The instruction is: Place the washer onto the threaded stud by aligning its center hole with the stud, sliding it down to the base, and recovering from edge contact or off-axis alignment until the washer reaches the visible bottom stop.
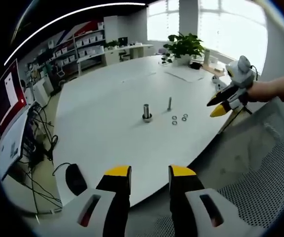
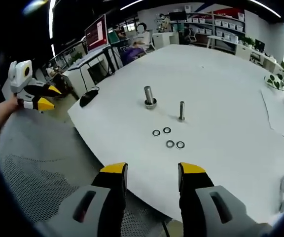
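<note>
Both grippers spread wide, holding nothing — left gripper [image 1: 150, 171] and right gripper [image 2: 153, 169] hanging off the table [image 2: 221, 74] edge, over a mesh chair [image 2: 38, 168]. Four washers [image 2: 167, 138] flat on the table near two studs [image 2: 181, 110] — the thicker one [image 2: 149, 96] perhaps already collared. Plant [image 1: 184, 45] visible in left gripper view.
</note>
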